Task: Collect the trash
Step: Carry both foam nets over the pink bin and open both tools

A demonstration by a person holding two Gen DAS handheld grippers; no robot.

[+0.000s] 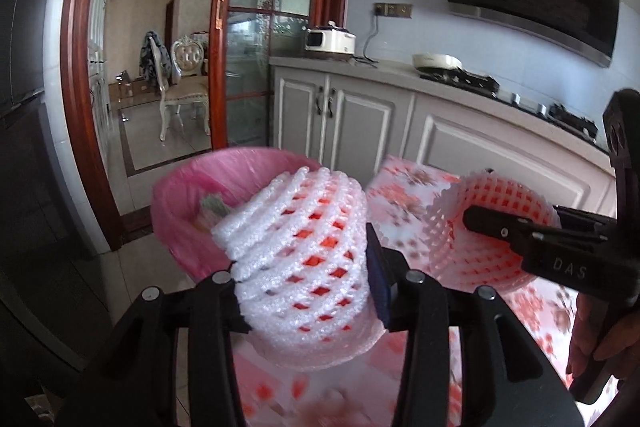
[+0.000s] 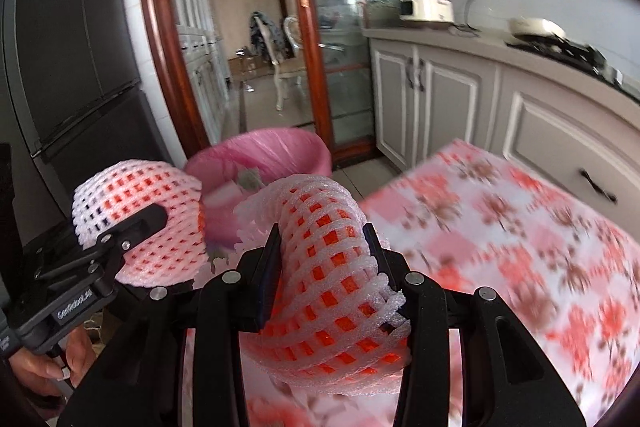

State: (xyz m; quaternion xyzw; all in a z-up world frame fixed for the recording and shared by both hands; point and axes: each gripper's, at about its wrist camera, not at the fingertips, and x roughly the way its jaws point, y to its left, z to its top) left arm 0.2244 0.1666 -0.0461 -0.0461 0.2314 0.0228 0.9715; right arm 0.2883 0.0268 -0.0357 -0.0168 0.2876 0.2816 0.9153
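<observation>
Both tongs, left tongs (image 1: 308, 267) and right tongs (image 2: 320, 263), were each clamped on a foam net; neither had reached your pink-lined bin (image 2: 280, 151) yet.

Your inventory of surfaces:
- foam net sleeve (image 1: 304, 251): white, soft, rough-grained mesh
- second foam net sleeve (image 2: 332, 291): same foam mesh
- bin liner (image 1: 180, 211): thin pink plastic film, slightly glossy
- tablecloth (image 2: 500, 227): floral print, smooth
- gripper fingers (image 1: 218, 311): matt black plastic with metal pins
- door frame (image 1: 76, 67): glossy red-brown wood
</observation>
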